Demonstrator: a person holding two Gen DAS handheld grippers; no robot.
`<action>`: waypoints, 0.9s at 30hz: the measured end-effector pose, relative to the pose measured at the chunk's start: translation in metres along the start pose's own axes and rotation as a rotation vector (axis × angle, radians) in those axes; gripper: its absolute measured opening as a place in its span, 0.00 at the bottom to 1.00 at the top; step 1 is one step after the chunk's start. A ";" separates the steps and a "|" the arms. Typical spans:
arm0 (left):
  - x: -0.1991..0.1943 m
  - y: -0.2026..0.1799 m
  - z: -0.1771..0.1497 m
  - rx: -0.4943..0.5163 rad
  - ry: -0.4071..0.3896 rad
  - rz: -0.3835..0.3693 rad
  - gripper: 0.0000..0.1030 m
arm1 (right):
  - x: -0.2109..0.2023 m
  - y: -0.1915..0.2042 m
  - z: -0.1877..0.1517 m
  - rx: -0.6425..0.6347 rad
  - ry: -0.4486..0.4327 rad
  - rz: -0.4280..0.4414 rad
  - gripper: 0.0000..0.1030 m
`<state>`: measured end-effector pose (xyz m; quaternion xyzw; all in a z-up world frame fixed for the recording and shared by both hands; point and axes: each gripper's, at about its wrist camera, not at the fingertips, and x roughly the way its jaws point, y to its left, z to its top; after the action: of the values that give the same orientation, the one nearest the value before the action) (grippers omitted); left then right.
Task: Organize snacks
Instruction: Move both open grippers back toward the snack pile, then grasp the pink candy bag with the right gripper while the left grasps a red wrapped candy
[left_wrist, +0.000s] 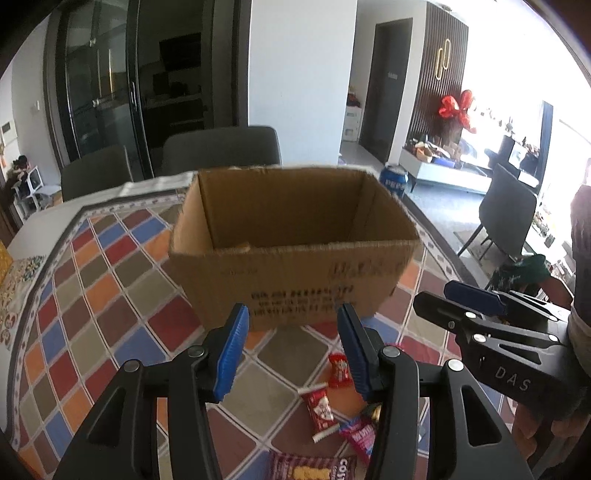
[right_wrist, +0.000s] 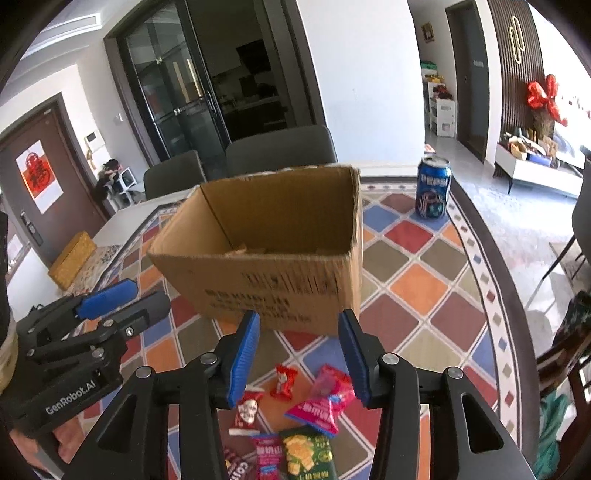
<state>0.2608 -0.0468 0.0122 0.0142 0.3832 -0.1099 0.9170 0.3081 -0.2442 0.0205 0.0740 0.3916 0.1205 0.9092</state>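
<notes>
An open cardboard box stands on the checked tablecloth, looking almost empty inside. In front of it lie several snack packets: a small red packet, a red-and-white packet, a pink packet and a green cracker bag. My left gripper hovers above the packets, open, with nothing between its blue pads. My right gripper hangs over the same pile, open and empty. Each gripper shows at the side of the other's view.
A blue Pepsi can stands on the cloth right of the box. Grey chairs sit behind the table. A yellow woven box lies at the table's left edge. Another chair stands on the floor to the right.
</notes>
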 end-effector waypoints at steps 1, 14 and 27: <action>0.002 -0.001 -0.003 0.001 0.008 -0.001 0.48 | 0.002 -0.001 -0.003 0.004 0.006 -0.003 0.44; 0.031 -0.015 -0.042 0.023 0.122 -0.009 0.48 | 0.022 -0.019 -0.040 0.062 0.100 -0.021 0.49; 0.066 -0.021 -0.076 0.004 0.260 -0.045 0.48 | 0.052 -0.024 -0.061 0.088 0.201 -0.028 0.49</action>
<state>0.2488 -0.0712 -0.0869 0.0216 0.4989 -0.1283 0.8568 0.3022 -0.2503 -0.0623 0.0960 0.4868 0.0971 0.8628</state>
